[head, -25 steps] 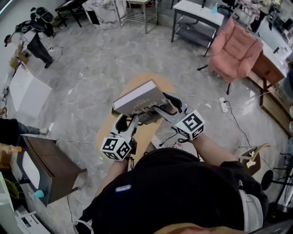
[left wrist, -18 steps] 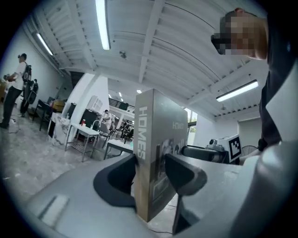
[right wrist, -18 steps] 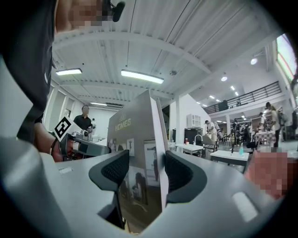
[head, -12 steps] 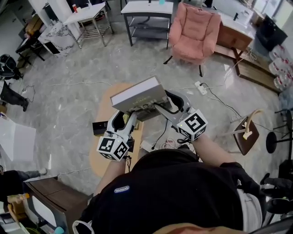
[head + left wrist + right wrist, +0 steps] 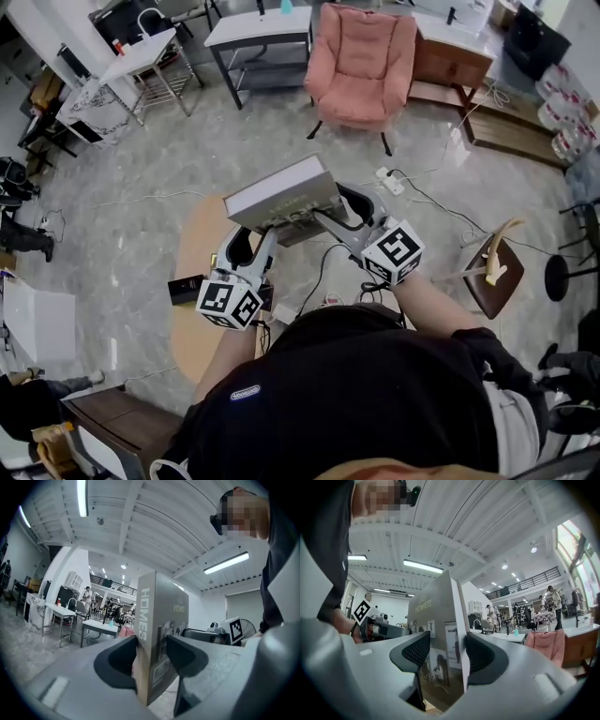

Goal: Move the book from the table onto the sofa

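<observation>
Head view has the book (image 5: 281,197) held up in the air, off the round wooden table (image 5: 192,281) and well short of the pink armchair (image 5: 361,61) that I take for the sofa. My left gripper (image 5: 255,246) and right gripper (image 5: 330,223) are each clamped across the book's thickness at its near edge, as both gripper views confirm. My worry is that only that edge is gripped, so the far end could droop or slide out if I swing fast, and the power strip (image 5: 386,178) and cables ahead could catch my feet.
</observation>
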The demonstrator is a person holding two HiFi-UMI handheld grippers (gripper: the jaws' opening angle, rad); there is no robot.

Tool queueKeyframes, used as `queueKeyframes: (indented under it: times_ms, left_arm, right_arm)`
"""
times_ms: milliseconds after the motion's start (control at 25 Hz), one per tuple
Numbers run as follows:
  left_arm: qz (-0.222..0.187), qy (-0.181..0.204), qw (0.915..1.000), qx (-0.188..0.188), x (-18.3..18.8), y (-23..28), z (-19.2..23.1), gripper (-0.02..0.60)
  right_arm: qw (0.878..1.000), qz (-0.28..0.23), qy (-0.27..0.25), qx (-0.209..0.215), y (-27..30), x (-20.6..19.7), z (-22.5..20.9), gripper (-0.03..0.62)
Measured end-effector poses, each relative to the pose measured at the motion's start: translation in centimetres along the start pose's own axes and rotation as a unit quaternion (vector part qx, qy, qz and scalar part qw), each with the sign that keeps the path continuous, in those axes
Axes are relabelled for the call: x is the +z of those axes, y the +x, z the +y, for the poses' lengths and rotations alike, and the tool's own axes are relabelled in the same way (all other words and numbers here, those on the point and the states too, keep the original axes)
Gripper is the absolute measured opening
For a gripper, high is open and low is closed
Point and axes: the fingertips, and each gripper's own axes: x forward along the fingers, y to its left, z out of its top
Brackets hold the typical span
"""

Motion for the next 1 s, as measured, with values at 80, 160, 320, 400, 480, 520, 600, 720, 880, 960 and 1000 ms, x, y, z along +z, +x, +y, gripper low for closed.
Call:
queueKeyframes:
  times_ms: [80,160,320,400,480,520,600,720,880,960,1000]
  left_arm:
    - [0.000,0.001,0.9999,-0.012,-0.7,2.7,-1.5,0.196]
    - [0.002,0.001,0.9997,-0.024,-1.3,5.5,-3.0,0.196]
    - [0.013,0.002,0.9987,-0.050,-1.9,11.3,-6.7,0.196]
    - [0.016,0.003,0.9980,-0.061,-2.2,13.9,-8.7,0.196]
    - [0.017,0.003,0.9974,-0.070,-2.5,16.3,-10.5,0.196]
    - [0.017,0.002,0.9971,-0.075,-2.6,17.4,-11.3,0.196]
    - [0.019,0.001,0.9962,-0.085,-2.8,19.2,-12.8,0.198]
    - [0.024,0.007,0.9943,-0.104,-2.7,21.2,-14.7,0.196]
    - [0.025,0.012,0.9921,-0.123,-2.5,23.5,-16.5,0.198]
    - [0.028,0.011,0.9915,-0.126,-2.5,24.4,-16.9,0.198]
    - [0.028,0.011,0.9913,-0.128,-2.5,24.7,-16.9,0.198]
  right_arm:
    - [1.000,-0.001,-0.003,-0.011,-1.6,-0.5,-2.7,0.265]
    - [1.000,-0.002,-0.004,-0.023,-3.2,-0.7,-5.4,0.265]
    - [0.999,-0.004,0.006,-0.049,-7.0,-0.7,-10.9,0.265]
    - [0.998,-0.007,0.011,-0.059,-9.1,-0.7,-13.5,0.264]
    - [0.998,-0.011,0.013,-0.068,-10.9,-0.7,-15.9,0.264]
    - [0.997,-0.012,0.012,-0.073,-11.7,-0.6,-16.9,0.264]
    - [0.996,-0.013,0.011,-0.084,-13.2,-0.5,-18.6,0.264]
    - [0.994,-0.018,0.012,-0.103,-15.3,-0.2,-20.4,0.264]
    - [0.992,-0.027,0.022,-0.120,-17.1,0.0,-22.5,0.264]
    - [0.991,-0.025,0.024,-0.126,-17.5,-0.1,-23.2,0.262]
    - [0.991,-0.024,0.025,-0.128,-17.6,-0.1,-23.5,0.262]
